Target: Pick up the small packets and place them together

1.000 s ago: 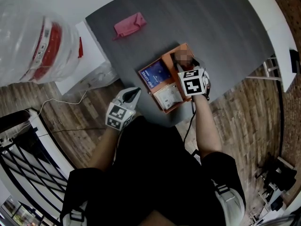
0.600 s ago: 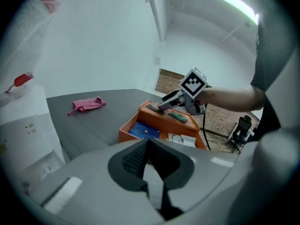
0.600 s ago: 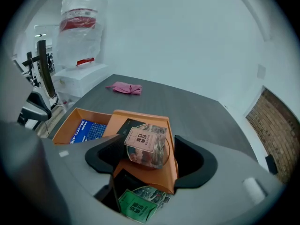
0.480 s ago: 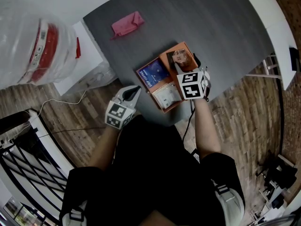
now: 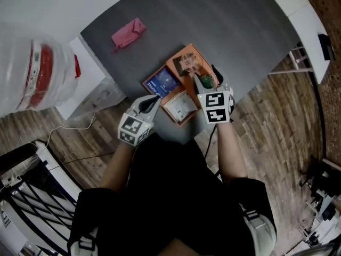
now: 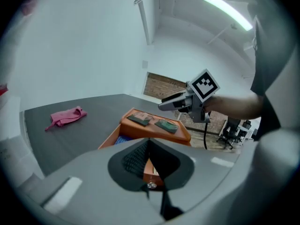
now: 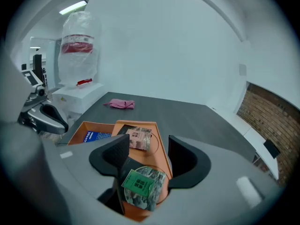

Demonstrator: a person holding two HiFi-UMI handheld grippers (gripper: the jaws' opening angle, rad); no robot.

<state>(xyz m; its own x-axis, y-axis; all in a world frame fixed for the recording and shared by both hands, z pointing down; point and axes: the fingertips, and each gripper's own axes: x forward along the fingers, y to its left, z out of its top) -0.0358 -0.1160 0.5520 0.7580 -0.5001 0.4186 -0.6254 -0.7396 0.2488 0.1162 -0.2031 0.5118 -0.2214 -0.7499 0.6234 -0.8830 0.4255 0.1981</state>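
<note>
An orange box (image 5: 187, 87) lies open near the table's front edge. On its lid rest a pinkish packet (image 5: 187, 63) (image 7: 139, 138) and a green packet (image 5: 206, 82) (image 7: 140, 183). Inside the tray lie a blue packet (image 5: 164, 81) and a white packet (image 5: 179, 105). My right gripper (image 5: 211, 74) (image 7: 149, 154) hovers over the lid, open; its jaws have just been closing slightly, and the green packet lies below them, not pinched. At the box's left edge my left gripper (image 5: 152, 102) (image 6: 149, 157) is shut and holds nothing.
A pink cloth (image 5: 128, 33) (image 6: 65, 116) lies at the table's far left. A clear bag of red-banded cups (image 7: 79, 43) stands on a white box (image 7: 77, 95) left of the table. The dark table (image 5: 234, 31) ends just behind the orange box.
My right gripper has pulled back and up off the lid, uncovering the green packet beside the pinkish one. The left gripper has edged up toward the box.
</note>
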